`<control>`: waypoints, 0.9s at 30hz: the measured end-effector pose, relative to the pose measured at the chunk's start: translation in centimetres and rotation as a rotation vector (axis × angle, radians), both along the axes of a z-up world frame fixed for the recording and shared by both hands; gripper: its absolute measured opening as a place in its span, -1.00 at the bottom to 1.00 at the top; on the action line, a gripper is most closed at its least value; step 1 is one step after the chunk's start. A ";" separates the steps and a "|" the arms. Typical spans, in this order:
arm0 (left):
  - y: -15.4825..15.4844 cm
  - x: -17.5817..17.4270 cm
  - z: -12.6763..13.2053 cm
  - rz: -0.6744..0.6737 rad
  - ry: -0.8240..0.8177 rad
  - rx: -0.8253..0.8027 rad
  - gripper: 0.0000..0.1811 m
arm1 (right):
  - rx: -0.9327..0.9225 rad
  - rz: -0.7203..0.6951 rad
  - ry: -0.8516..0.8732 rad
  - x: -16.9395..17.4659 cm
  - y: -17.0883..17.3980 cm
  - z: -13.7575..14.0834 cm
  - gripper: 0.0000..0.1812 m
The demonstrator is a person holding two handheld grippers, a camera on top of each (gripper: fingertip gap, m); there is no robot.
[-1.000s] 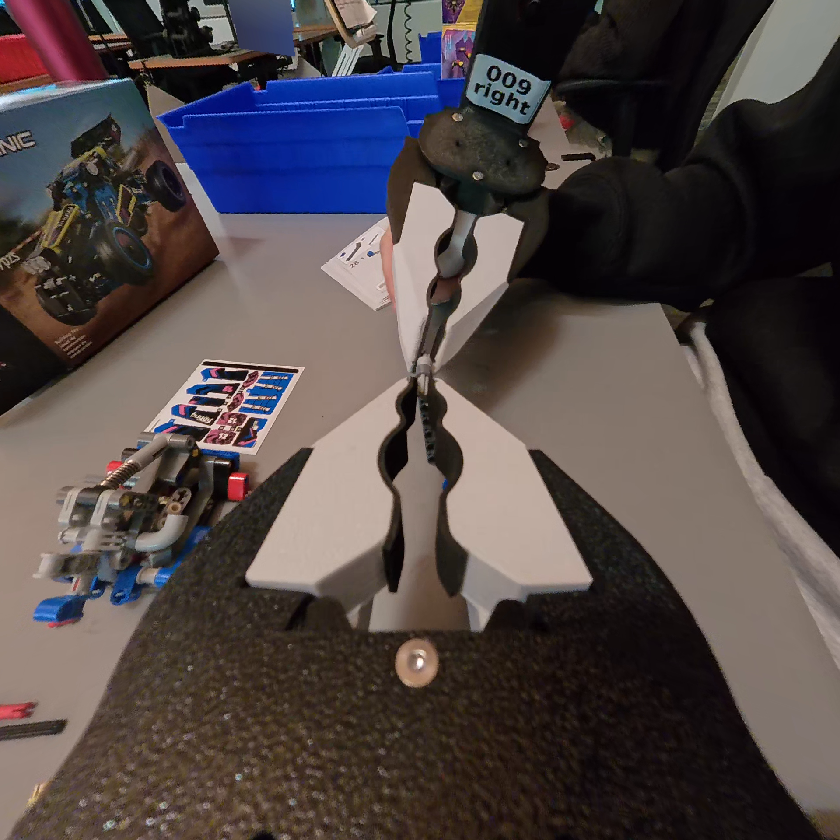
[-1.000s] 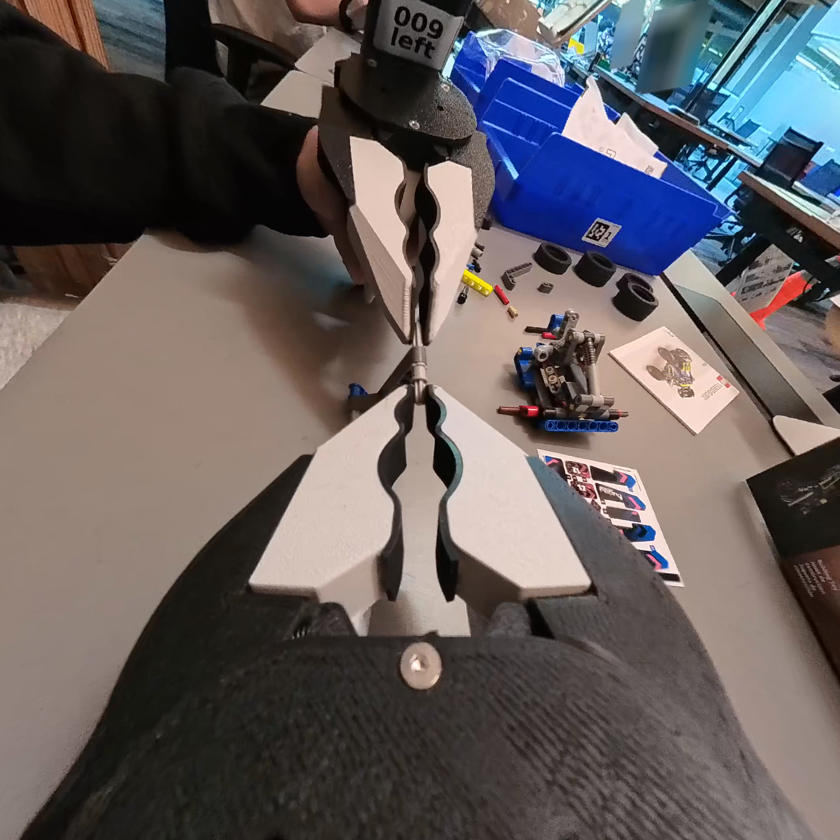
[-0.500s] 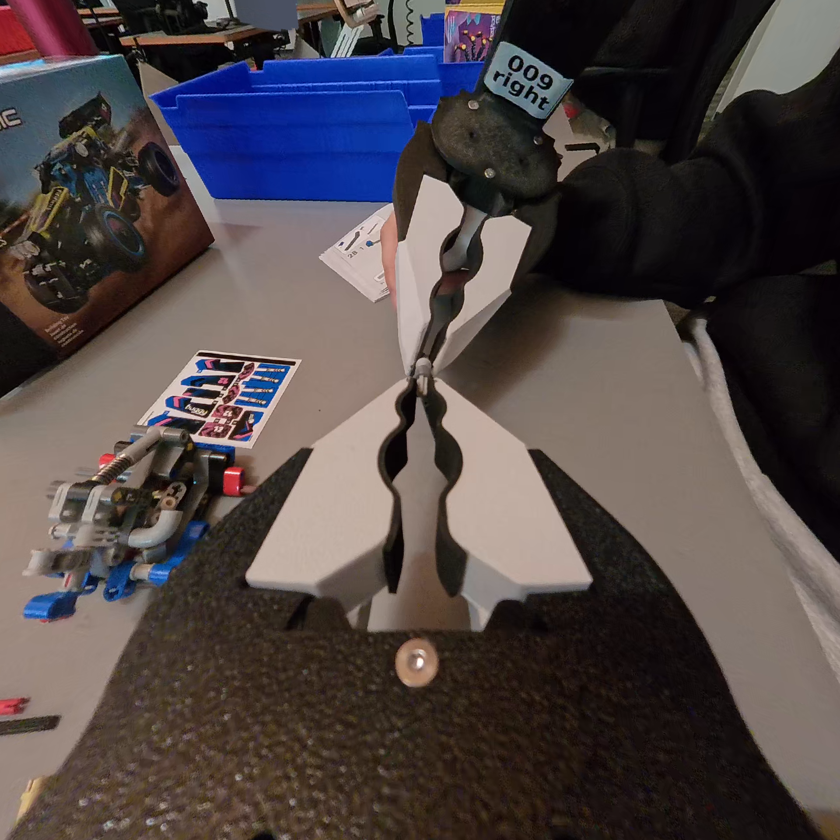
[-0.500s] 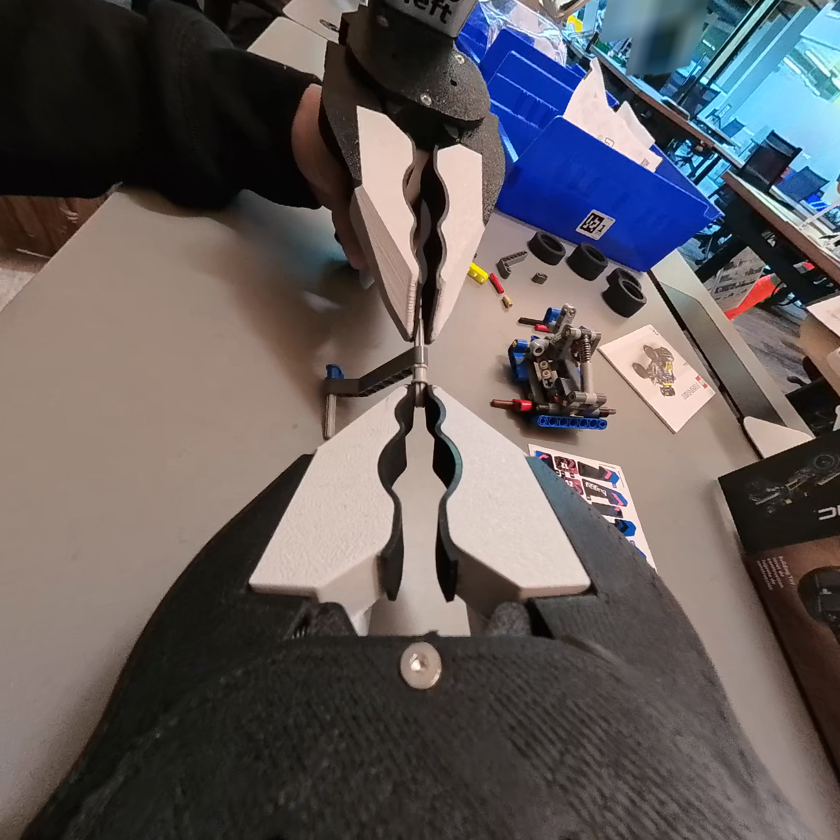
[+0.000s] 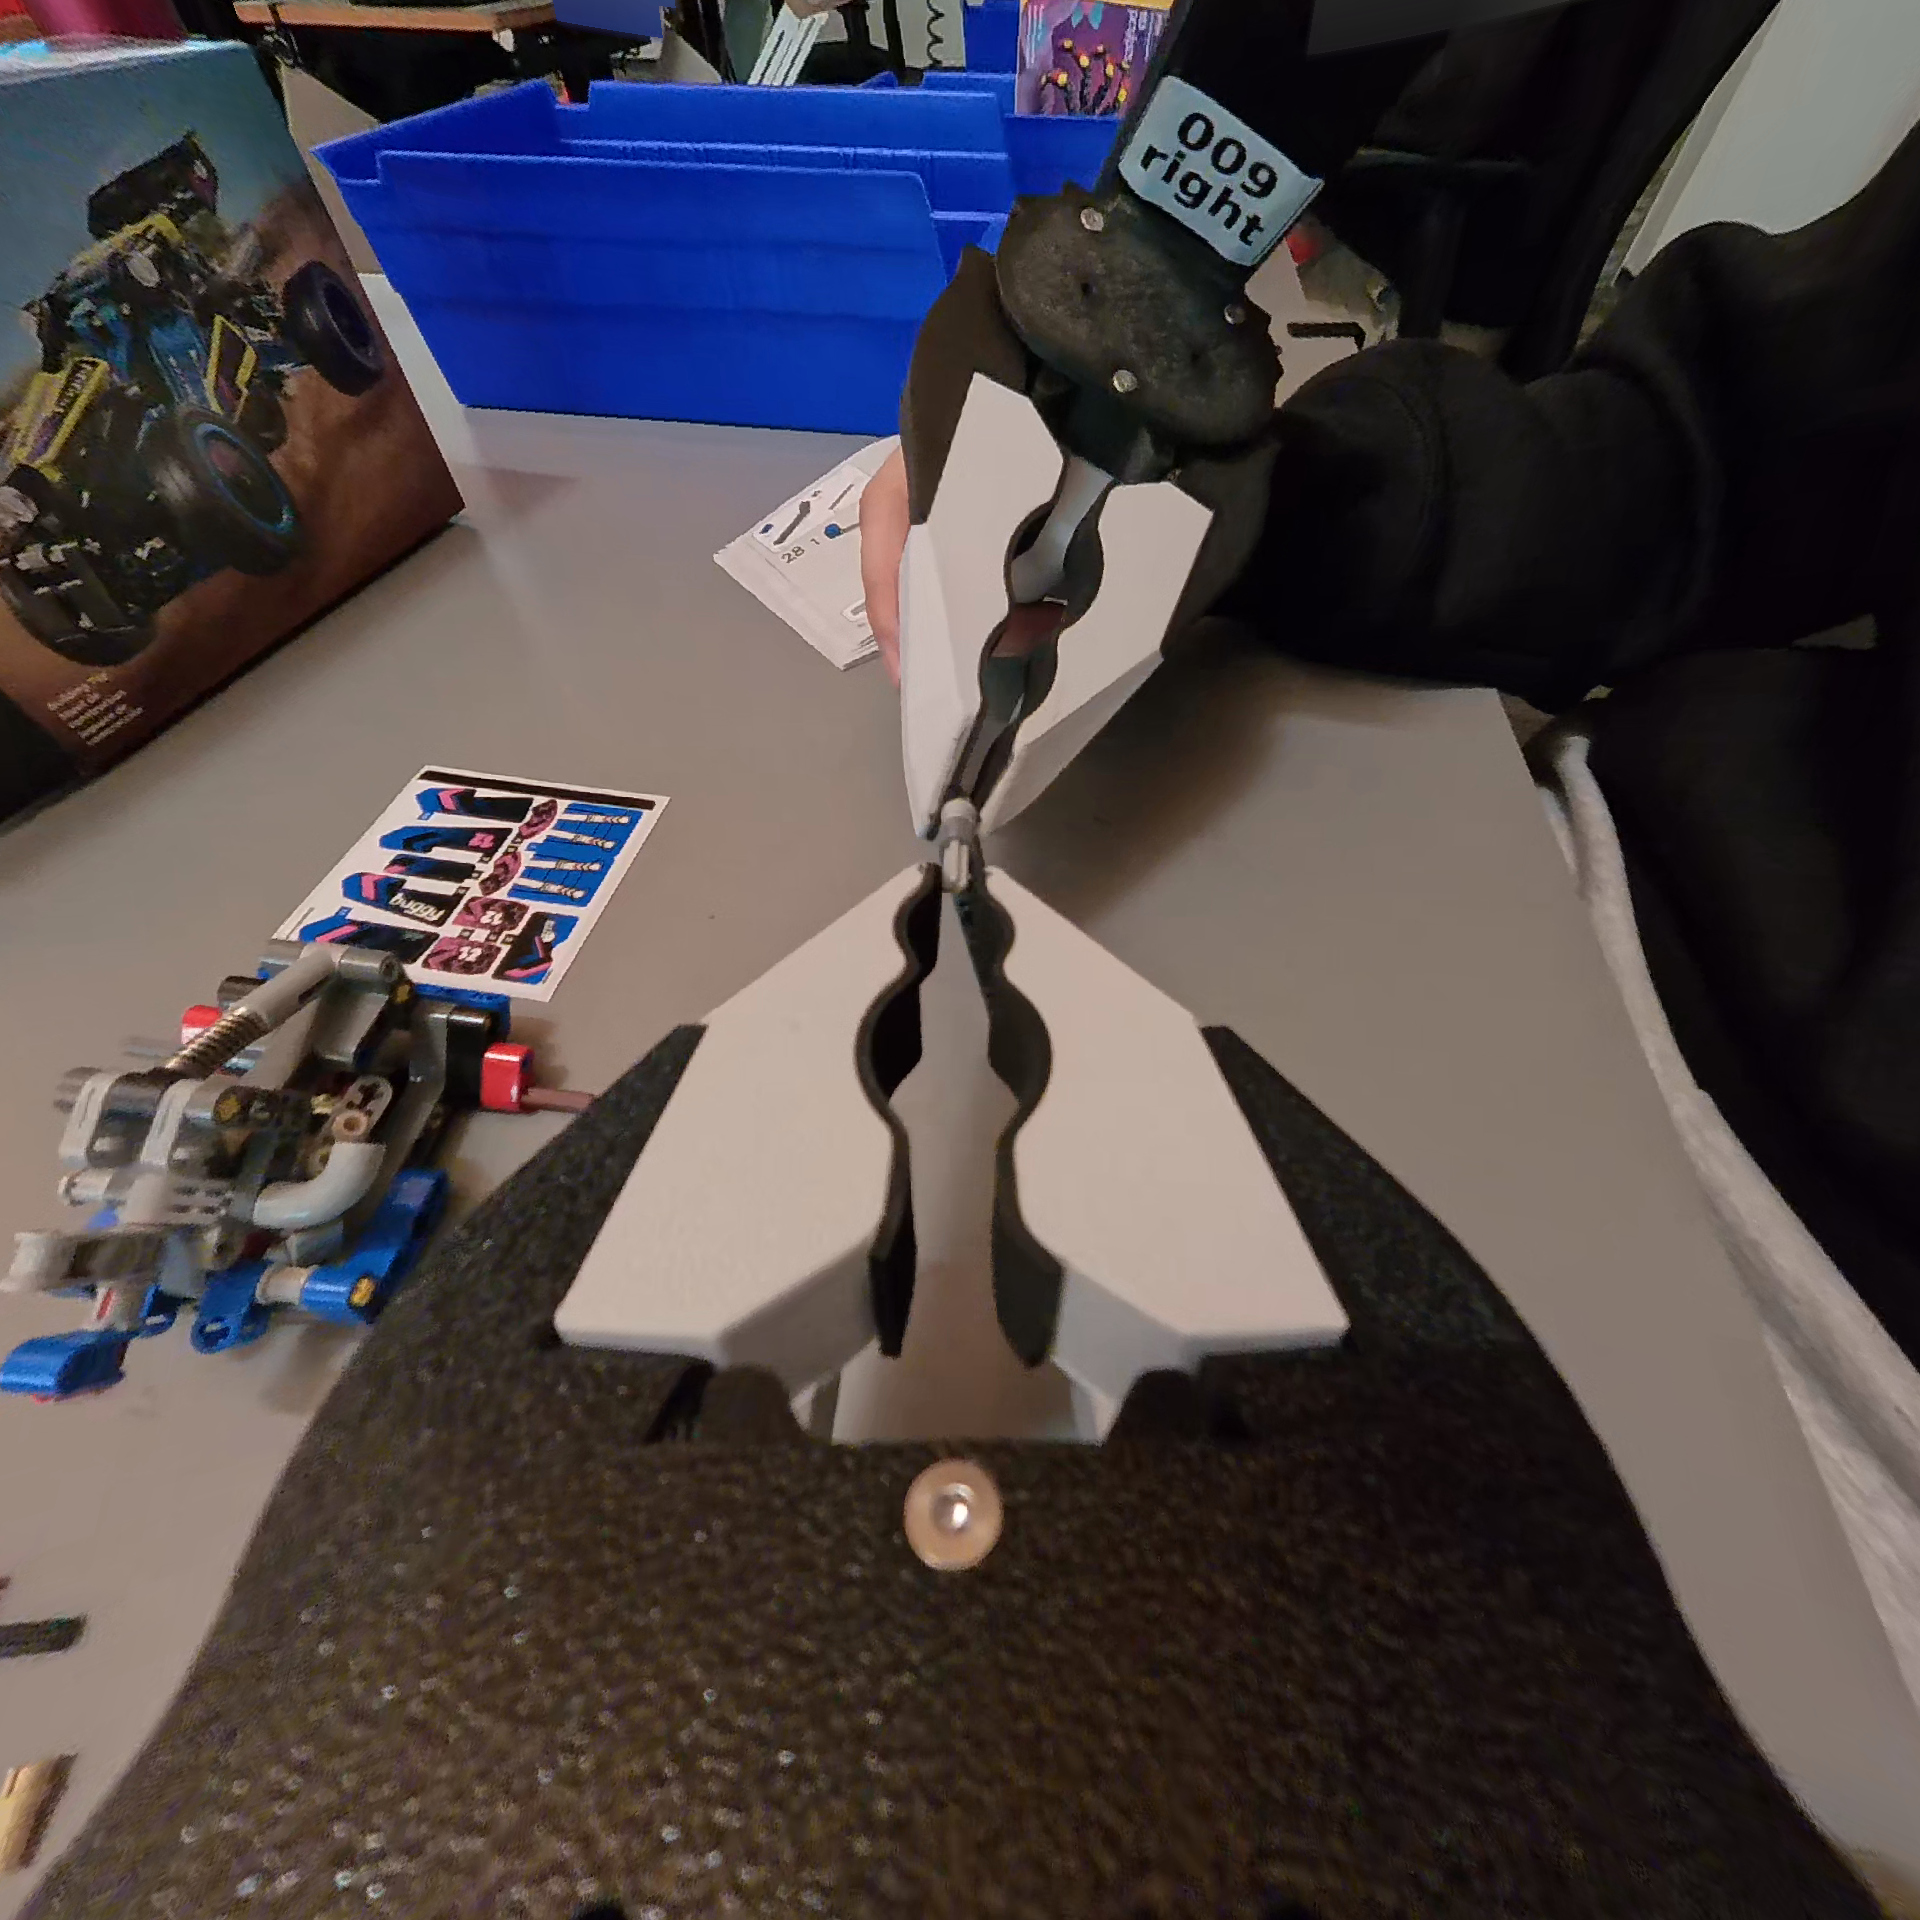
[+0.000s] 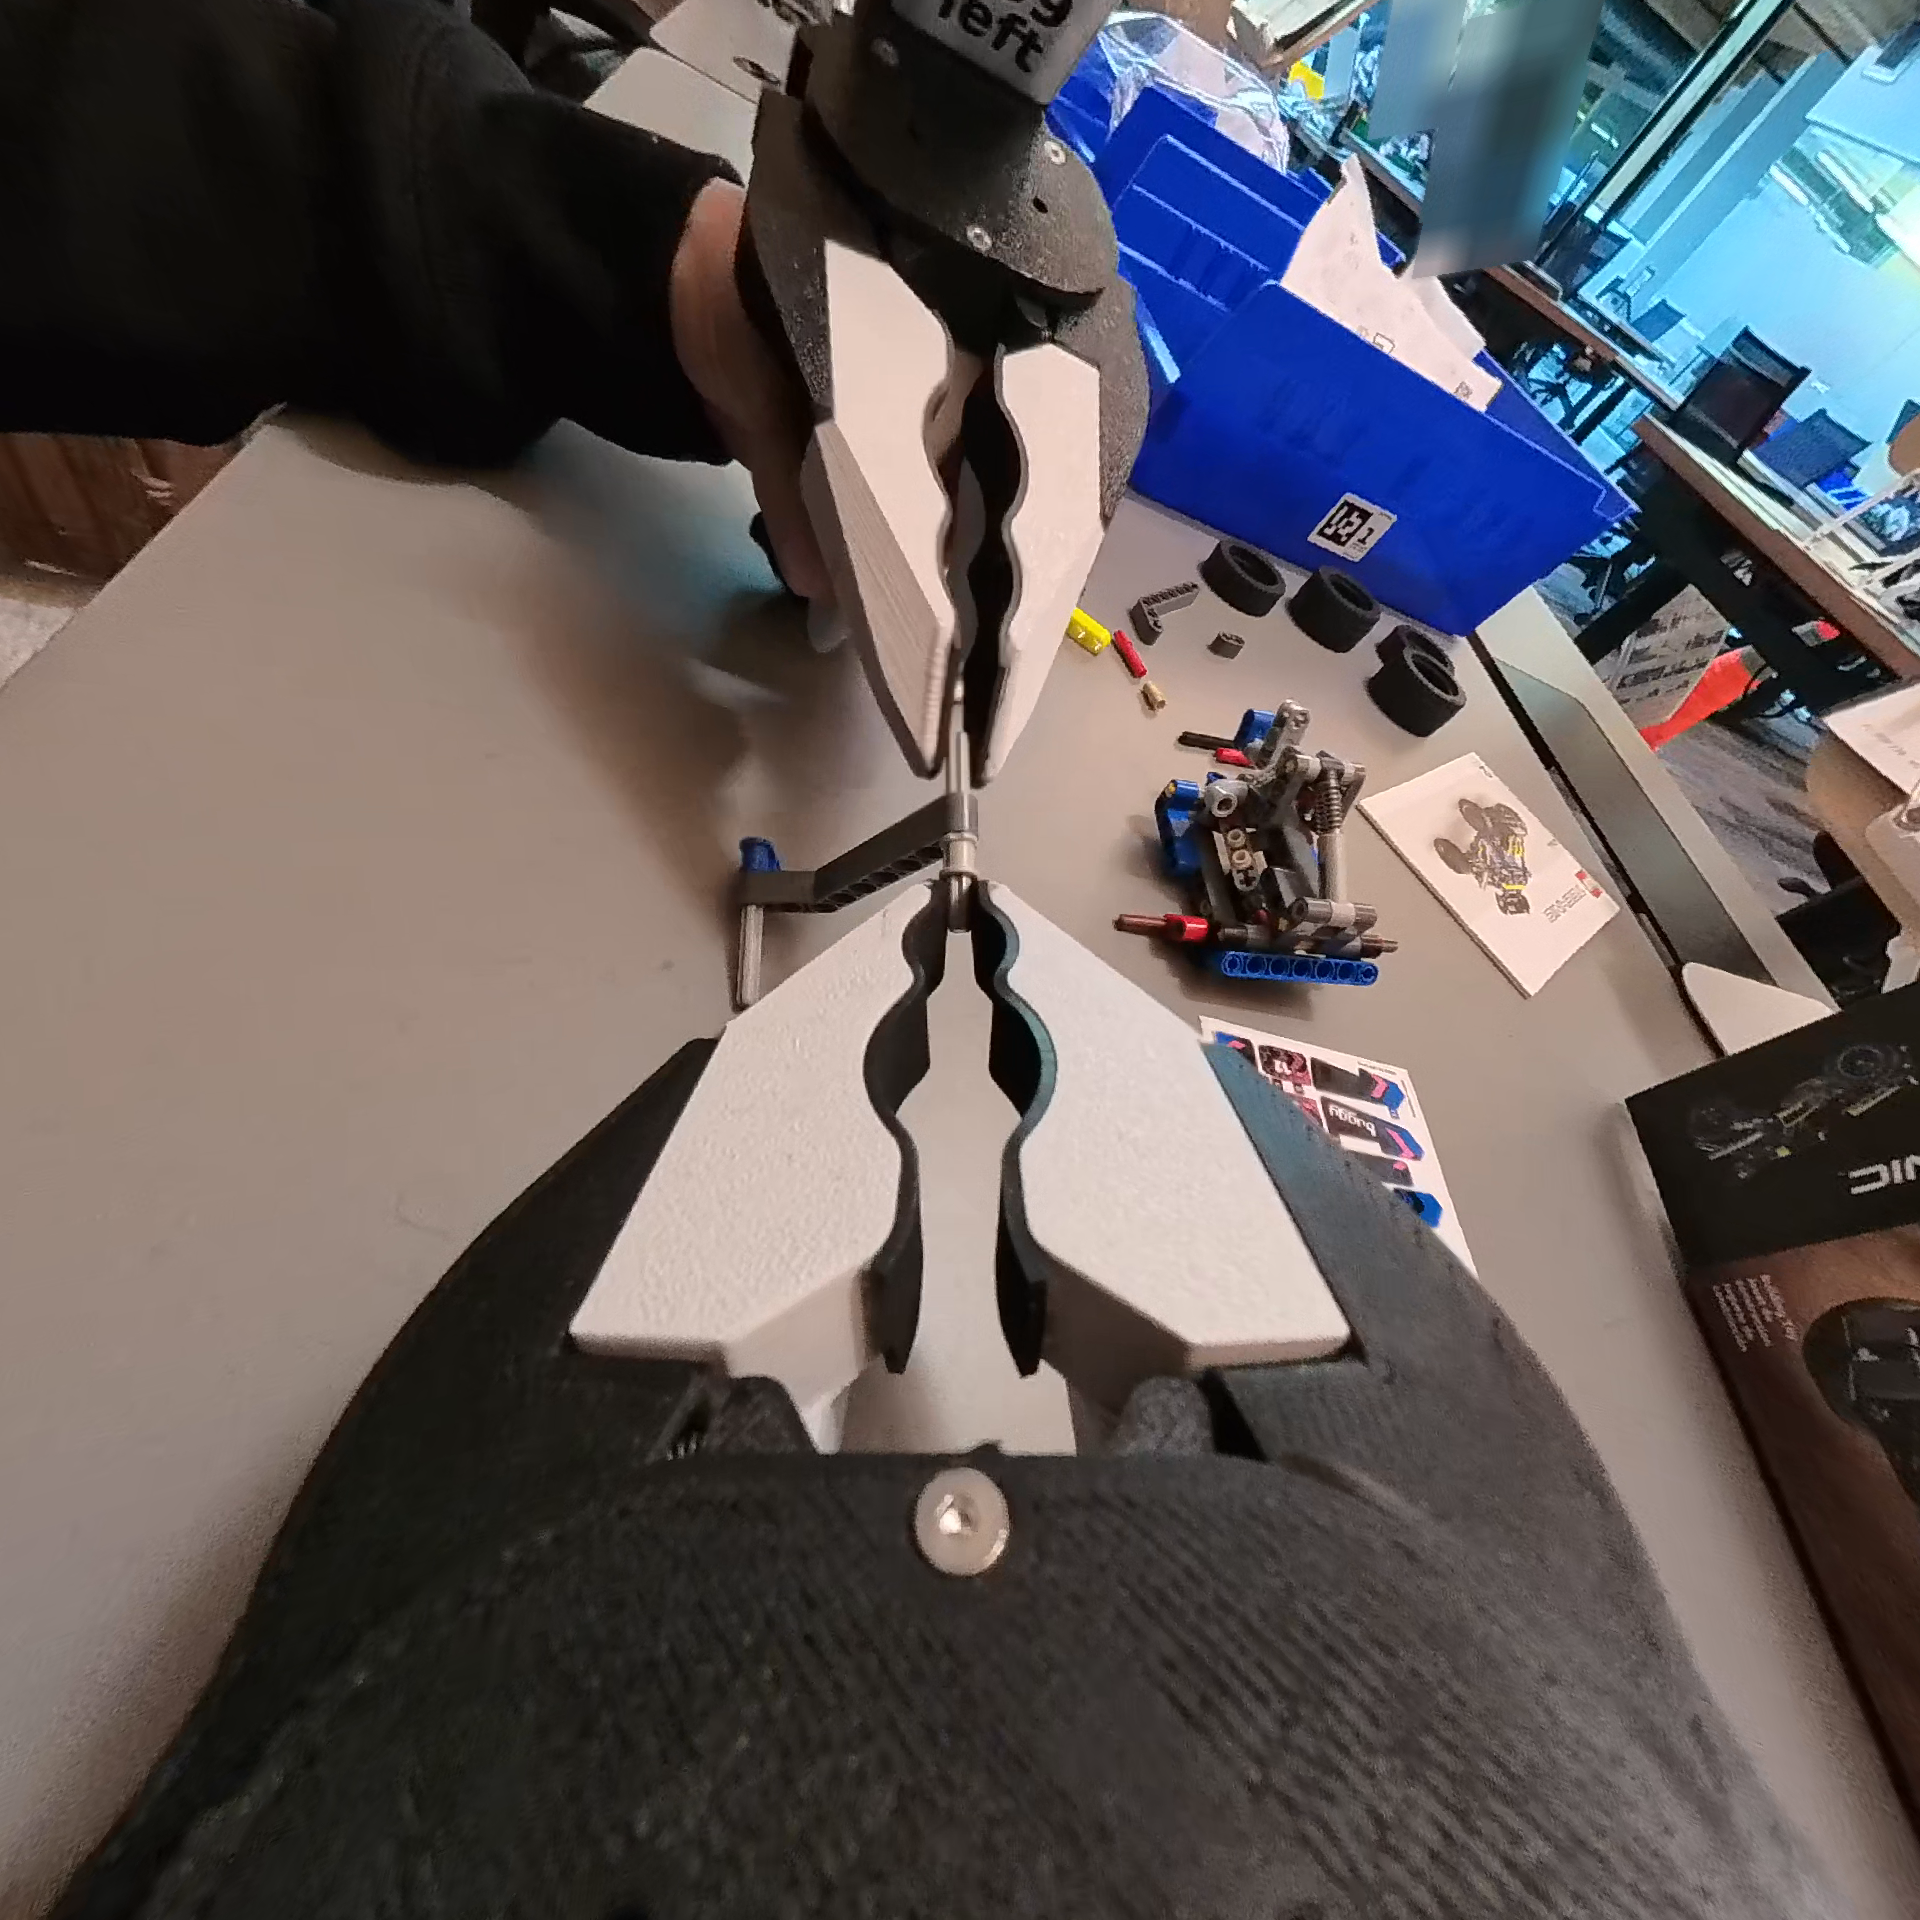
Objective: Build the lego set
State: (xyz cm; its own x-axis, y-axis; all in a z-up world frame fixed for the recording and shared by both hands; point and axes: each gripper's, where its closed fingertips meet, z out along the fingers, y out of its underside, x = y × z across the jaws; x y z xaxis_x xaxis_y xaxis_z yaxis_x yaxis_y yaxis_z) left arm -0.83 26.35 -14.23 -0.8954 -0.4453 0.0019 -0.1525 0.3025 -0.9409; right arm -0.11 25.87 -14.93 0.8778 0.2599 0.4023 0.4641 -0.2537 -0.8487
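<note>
My left gripper [image 5: 951, 883] and right gripper [image 6: 961, 906] meet tip to tip above the grey table. Between the tips runs a short grey axle with a bush [image 6: 961, 826], also showing in the left wrist view [image 5: 958, 831]. Each gripper is shut on one end of it. A black beam [image 6: 842, 878] with a blue pin [image 6: 758, 857] hangs from the axle, out to the left. In the left wrist view the beam shows only as a dark strip [image 5: 971, 930] between my jaws. The right gripper [image 5: 956, 821] and the left gripper [image 6: 961, 769] each show in the other's view.
A part-built chassis [image 5: 239, 1143] [image 6: 1268, 873] lies on the table beside a sticker sheet [image 5: 478, 883] [image 6: 1340, 1122]. The set's box [image 5: 177, 343], blue bins [image 5: 675, 260] [image 6: 1351, 447], black tyres [image 6: 1330, 608], a booklet [image 6: 1486, 862] and loose small parts [image 6: 1122, 649] lie around. The tips of both grippers are at nearly the same place.
Both grippers stay tip to tip on the axle. In the right wrist view the black beam has swung out to the left and shows more fully. Both grippers have shifted slightly over the table.
</note>
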 end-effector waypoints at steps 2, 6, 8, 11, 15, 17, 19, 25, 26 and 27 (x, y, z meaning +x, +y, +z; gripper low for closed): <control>-0.1 0.0 -0.2 -0.001 -0.004 0.016 -0.98 | -0.004 -0.001 -0.014 0.0 0.0 -0.1 -0.98; 0.0 -0.1 0.0 -0.005 -0.011 0.005 -0.96 | 0.005 0.000 -0.020 -0.1 0.1 0.0 -0.98; 0.0 -0.2 -0.1 -0.009 -0.006 0.010 -0.94 | 0.001 0.003 -0.022 -0.1 0.1 -0.1 -0.98; 0.1 -0.2 -0.2 -0.011 -0.009 0.026 -0.98 | 0.001 0.004 -0.022 -0.1 0.0 -0.1 -0.98; 0.0 -0.3 -0.2 -0.019 -0.011 0.023 -0.99 | 0.000 0.010 -0.019 -0.2 0.0 -0.1 -0.97; -0.1 -0.4 0.0 -0.024 -0.004 0.007 -0.98 | 0.000 0.009 -0.023 -0.2 0.0 -0.2 -0.98; -0.2 -0.5 0.0 -0.030 0.004 0.001 -0.98 | -0.004 0.011 -0.030 -0.3 0.1 -0.2 -0.98; -0.2 -0.3 -0.5 -0.011 0.036 0.039 -0.99 | -0.028 0.008 -0.052 -0.3 0.0 -0.6 -0.98; -0.3 -0.2 -0.6 -0.006 0.046 0.043 -1.00 | -0.040 0.007 -0.050 -0.3 0.0 -0.8 -0.98; -0.3 -0.2 -0.8 -0.003 0.053 0.050 -1.00 | -0.051 0.000 -0.043 -0.2 0.0 -0.9 -0.98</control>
State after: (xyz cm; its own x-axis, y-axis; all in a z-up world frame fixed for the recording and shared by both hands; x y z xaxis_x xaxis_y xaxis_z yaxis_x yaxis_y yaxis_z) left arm -1.03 26.08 -14.98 -0.8960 -0.4433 0.0274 -0.2008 0.3492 -0.9153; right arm -0.31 25.85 -15.86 0.8599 0.2808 0.4263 0.5001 -0.2963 -0.8137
